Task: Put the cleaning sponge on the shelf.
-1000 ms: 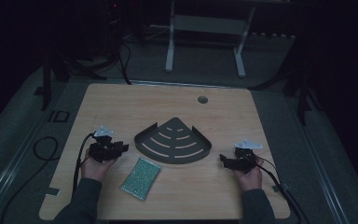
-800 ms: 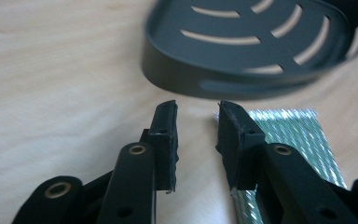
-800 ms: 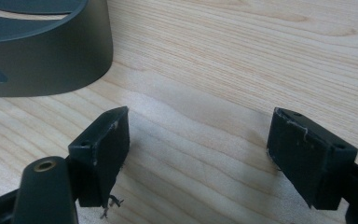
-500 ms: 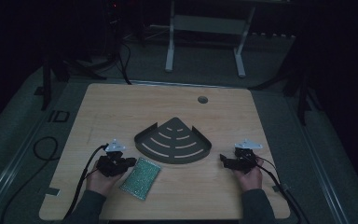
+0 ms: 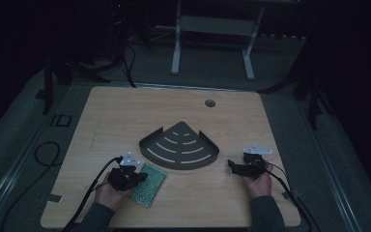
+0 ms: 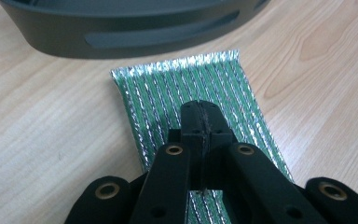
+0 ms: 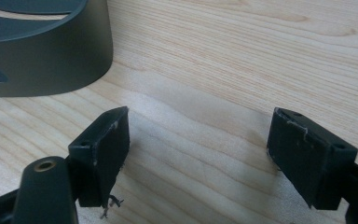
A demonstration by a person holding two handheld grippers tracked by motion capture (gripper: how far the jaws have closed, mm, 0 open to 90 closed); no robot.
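Observation:
A green pad with silvery stripes lies flat on the wooden table, just in front of a dark fan-shaped slotted tray. My left gripper rests over the pad's near part. Its jaws have just been closing and now meet tip to tip, and I see no pad material between them. My right gripper stays low over bare wood to the right of the tray, its jaws wide open around nothing.
A round cable hole sits in the table's far side. Cables trail from both grippers off the near edge. A white metal stand is on the floor beyond the table.
My left hand has moved right and toward the near edge, from beside the pad onto its left end, and its jaws have come together. The right hand has stayed put.

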